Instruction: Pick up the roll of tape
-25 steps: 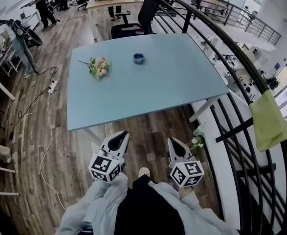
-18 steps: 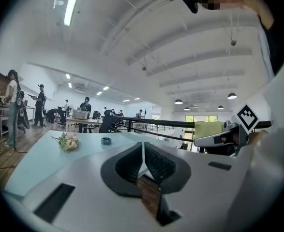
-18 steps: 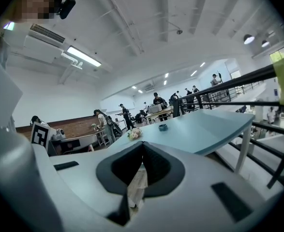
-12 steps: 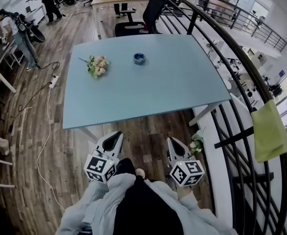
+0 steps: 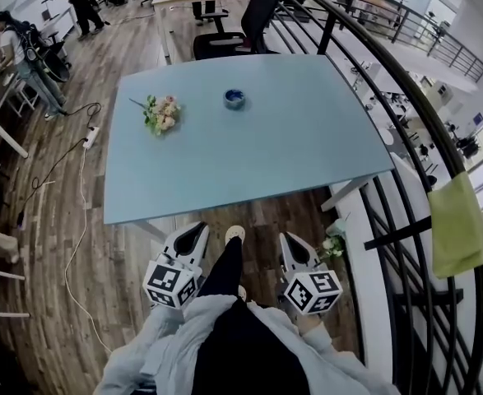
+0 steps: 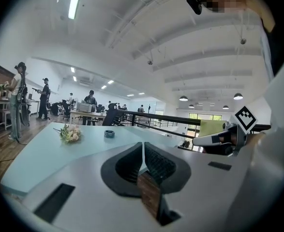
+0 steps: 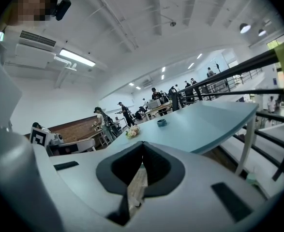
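The roll of tape [image 5: 234, 99] is a small blue ring lying flat on the far half of the light blue table [image 5: 290, 146]. It also shows small and far off in the left gripper view as the tape [image 6: 109, 134] and in the right gripper view as the tape [image 7: 161, 123]. My left gripper [image 5: 198, 228] and right gripper [image 5: 289, 239] hang side by side over the wooden floor, short of the table's near edge. Both point at the table. The left gripper [image 6: 142, 146] and right gripper [image 7: 142, 146] have their jaws together, with nothing between them.
A bunch of flowers [image 5: 162, 113] lies left of the tape. A curved black railing [image 5: 406, 113] runs along the right with a yellow-green cloth [image 5: 457, 220] hung on it. A small flower pot [image 5: 332, 242] stands by the table leg. A black office chair [image 5: 243, 31] stands behind the table, and people stand at the far left.
The person has stepped toward the table: a leg and shoe now reach forward between the grippers. The table's near edge sits closer to both grippers, whose jaws stay together.
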### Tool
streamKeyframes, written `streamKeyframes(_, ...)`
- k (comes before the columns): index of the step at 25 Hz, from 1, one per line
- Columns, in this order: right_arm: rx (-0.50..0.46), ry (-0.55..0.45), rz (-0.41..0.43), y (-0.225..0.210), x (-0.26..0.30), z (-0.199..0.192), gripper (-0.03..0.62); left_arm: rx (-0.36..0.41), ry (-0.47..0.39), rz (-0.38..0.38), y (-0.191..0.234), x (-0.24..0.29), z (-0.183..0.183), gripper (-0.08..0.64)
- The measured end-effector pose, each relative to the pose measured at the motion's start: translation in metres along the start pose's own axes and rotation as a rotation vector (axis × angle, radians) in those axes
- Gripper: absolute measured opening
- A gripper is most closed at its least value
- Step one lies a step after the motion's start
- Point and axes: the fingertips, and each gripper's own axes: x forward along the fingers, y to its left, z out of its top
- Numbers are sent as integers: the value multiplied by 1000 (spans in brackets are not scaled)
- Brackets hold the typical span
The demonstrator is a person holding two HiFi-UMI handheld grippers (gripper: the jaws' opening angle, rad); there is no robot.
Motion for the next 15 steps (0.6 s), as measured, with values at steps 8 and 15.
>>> streamKeyframes(8,10,7,-24,-29,31,14,8,-8,4,-34,10,51,5,26)
streamKeyframes(15,2,-1,-25,-48,78,47,8,-12,11,-50,34,104,20,26)
